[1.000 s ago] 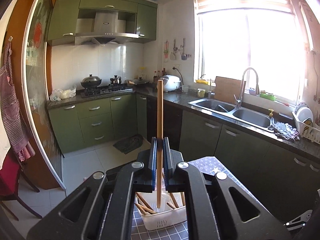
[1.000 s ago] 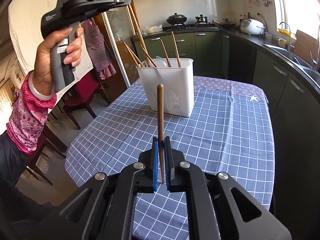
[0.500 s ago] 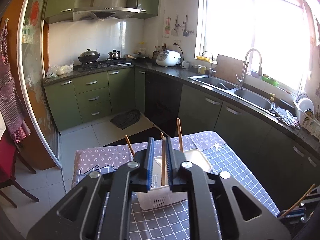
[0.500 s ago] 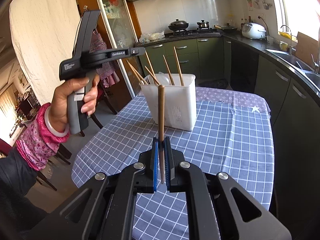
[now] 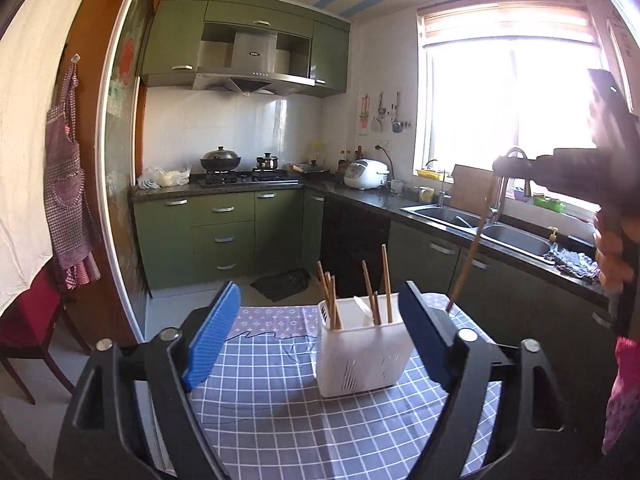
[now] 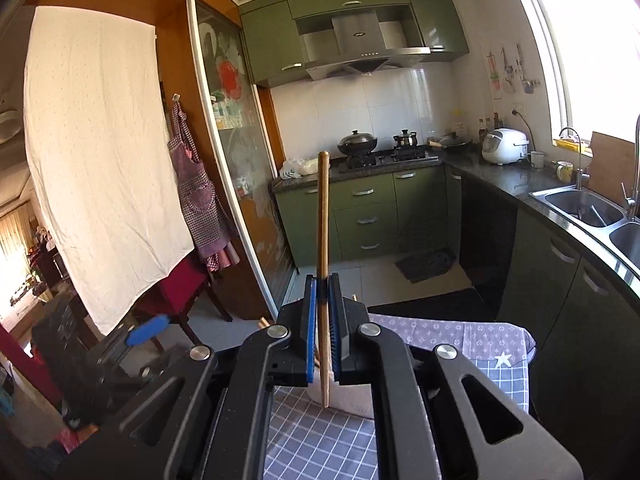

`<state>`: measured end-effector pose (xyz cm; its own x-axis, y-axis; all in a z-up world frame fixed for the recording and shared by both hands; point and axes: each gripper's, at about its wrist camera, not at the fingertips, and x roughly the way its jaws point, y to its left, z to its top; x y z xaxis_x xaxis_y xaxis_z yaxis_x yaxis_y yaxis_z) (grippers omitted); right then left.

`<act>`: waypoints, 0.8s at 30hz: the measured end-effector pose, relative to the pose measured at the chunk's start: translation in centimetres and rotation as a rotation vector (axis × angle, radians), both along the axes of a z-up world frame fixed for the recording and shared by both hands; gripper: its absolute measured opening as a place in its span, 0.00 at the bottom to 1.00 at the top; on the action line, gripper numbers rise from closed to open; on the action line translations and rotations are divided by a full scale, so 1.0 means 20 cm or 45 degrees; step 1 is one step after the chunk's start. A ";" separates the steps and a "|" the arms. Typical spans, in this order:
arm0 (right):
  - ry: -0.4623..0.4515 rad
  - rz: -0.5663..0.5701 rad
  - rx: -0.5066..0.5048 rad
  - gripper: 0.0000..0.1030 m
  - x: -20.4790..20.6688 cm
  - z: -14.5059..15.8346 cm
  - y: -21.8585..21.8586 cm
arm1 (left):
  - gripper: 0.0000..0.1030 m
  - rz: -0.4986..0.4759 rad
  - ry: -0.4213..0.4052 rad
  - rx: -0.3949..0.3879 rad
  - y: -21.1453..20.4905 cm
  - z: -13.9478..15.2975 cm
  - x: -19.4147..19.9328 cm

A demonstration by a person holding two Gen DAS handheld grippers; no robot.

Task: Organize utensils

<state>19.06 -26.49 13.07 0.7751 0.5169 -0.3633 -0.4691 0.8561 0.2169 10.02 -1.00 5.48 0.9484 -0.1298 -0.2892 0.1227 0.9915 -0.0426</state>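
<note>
A white plastic utensil holder point(image 5: 362, 350) stands on the blue checked tablecloth point(image 5: 272, 396) and holds several wooden chopsticks point(image 5: 385, 280). My left gripper point(image 5: 320, 336) is open and empty, its blue pads point(image 5: 212, 332) wide apart just in front of the holder. My right gripper point(image 6: 323, 340) is shut on a wooden chopstick point(image 6: 322, 240) that stands upright, its lower tip above the holder point(image 6: 352, 400). In the left wrist view that chopstick point(image 5: 468, 256) hangs tilted at the holder's right, under the hand-held right gripper point(image 5: 580, 176).
The table point(image 6: 496, 344) stands in a green kitchen. A counter with a double sink point(image 5: 480, 228) runs along the right. A stove with pots point(image 5: 240, 168) is at the back. A red chair point(image 5: 28, 320) and a hanging apron point(image 5: 66, 184) are at the left.
My left gripper has opened and let its chopstick drop into the holder, then drawn back. My right gripper has carried its chopstick up over the holder.
</note>
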 end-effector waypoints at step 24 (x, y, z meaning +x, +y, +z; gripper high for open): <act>0.219 -0.085 -0.190 0.28 0.28 -0.62 0.20 | 0.91 -0.016 0.197 0.010 -0.01 -0.39 -0.14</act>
